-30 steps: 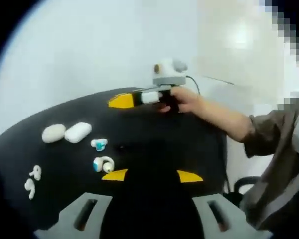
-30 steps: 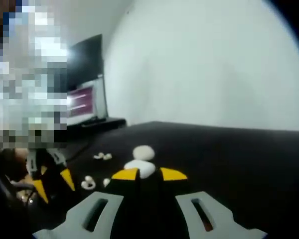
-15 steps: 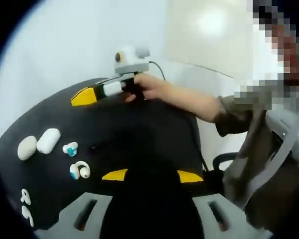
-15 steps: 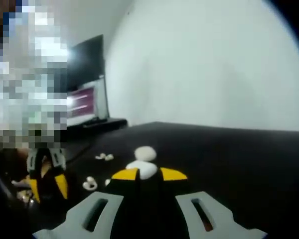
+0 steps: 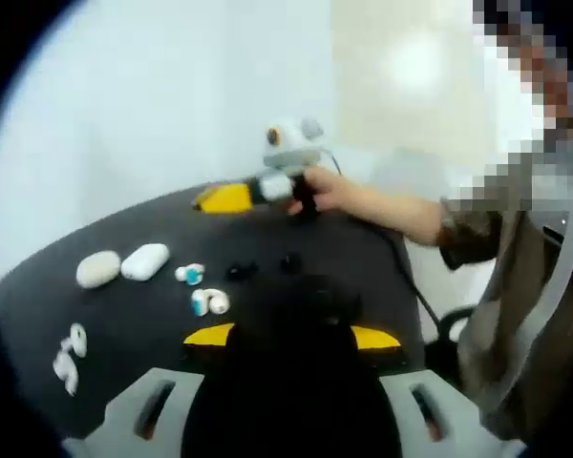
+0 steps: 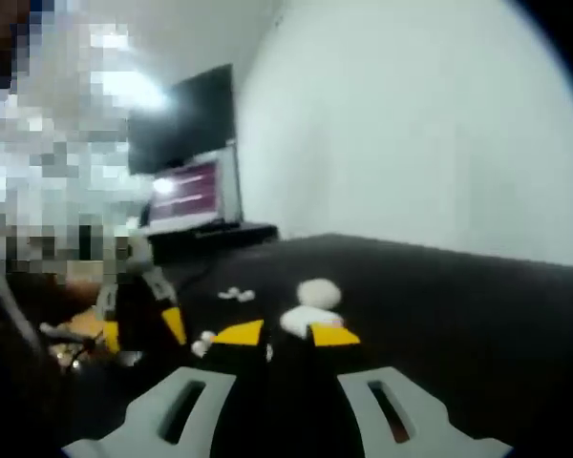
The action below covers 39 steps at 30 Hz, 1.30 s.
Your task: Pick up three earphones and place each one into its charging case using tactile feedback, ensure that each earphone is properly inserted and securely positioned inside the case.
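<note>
a: both grippers empty?
b: yes. left gripper (image 5: pixel 291 336) and right gripper (image 6: pixel 286 334) hover with jaws apart over the black table (image 5: pixel 124 324); 2 white cases (image 5: pixel 122 266) sit beside the earbuds (image 5: pixel 201 291).
a: risk?
b: small, smooth buds probably slip or get knocked off.

black table (image 5: pixel 296 248) | two white cases (image 5: pixel 122 266) | white earphones (image 5: pixel 69 353) | blue-white earbuds (image 5: pixel 201 289)
</note>
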Each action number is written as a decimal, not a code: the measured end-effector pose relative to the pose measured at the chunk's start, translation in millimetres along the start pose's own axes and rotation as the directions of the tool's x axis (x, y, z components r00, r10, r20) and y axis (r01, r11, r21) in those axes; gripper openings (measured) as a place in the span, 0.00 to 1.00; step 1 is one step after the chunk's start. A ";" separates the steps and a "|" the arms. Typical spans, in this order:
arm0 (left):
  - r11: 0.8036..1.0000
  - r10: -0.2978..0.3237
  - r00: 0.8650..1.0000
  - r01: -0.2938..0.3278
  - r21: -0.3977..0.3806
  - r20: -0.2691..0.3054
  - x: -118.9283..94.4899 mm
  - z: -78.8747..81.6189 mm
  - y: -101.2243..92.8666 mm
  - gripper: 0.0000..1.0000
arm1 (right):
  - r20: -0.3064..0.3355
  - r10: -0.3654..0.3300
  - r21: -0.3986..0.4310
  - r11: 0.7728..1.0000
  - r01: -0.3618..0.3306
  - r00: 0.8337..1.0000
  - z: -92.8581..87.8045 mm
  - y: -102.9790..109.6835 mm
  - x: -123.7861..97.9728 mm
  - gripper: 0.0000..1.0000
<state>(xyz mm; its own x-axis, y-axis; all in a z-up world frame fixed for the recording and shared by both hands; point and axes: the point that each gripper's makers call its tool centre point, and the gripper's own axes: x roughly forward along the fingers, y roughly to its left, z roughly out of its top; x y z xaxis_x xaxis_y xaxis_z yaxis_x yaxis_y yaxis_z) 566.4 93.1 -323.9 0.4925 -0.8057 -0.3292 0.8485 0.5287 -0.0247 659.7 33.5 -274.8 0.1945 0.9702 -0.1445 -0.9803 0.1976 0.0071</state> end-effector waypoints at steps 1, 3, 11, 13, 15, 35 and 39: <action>0.999 0.017 1.000 -0.016 -0.042 0.014 -0.8 3.6 4.8 0.34 | -0.016 0.027 -0.021 0.999 -0.027 1.000 -2.2 6.5 1.9 0.18; 0.996 0.006 1.000 -0.004 -0.086 0.018 -0.5 3.2 7.4 0.29 | 0.002 0.093 -0.021 0.995 -0.093 0.996 1.6 20.6 2.6 0.18; 0.995 -0.093 0.995 0.094 -0.021 0.040 0.1 5.0 -13.5 0.23 | -0.129 0.124 0.114 0.987 -0.110 0.984 4.5 65.6 -11.6 0.18; 0.992 -0.118 0.991 0.120 -0.035 0.059 -0.8 8.2 -16.7 0.26 | -0.130 0.126 0.127 0.986 -0.109 0.983 2.3 77.2 -15.1 0.18; 0.990 -0.131 0.989 0.134 -0.041 0.070 -1.1 9.7 -18.7 0.26 | -0.141 0.137 0.170 0.979 -0.112 0.981 -3.7 93.3 -17.4 0.18; 0.990 -0.138 0.990 0.138 -0.040 0.021 4.4 1.8 -28.8 0.22 | -0.359 -0.019 0.273 0.954 0.125 0.933 -42.4 108.8 -7.0 0.27; 0.985 -0.158 0.987 0.159 -0.064 0.021 3.6 2.0 -34.2 0.23 | -0.316 -0.057 0.191 0.974 0.122 0.947 -39.4 115.0 1.2 0.26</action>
<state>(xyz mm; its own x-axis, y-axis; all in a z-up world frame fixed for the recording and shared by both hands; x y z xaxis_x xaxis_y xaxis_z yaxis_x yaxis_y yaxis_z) 539.5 71.6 -322.3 0.3565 -0.8844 -0.3012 0.9018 0.4100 -0.1365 545.9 51.8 -313.2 0.2290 0.8634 -0.4496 -0.9242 0.3379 0.1781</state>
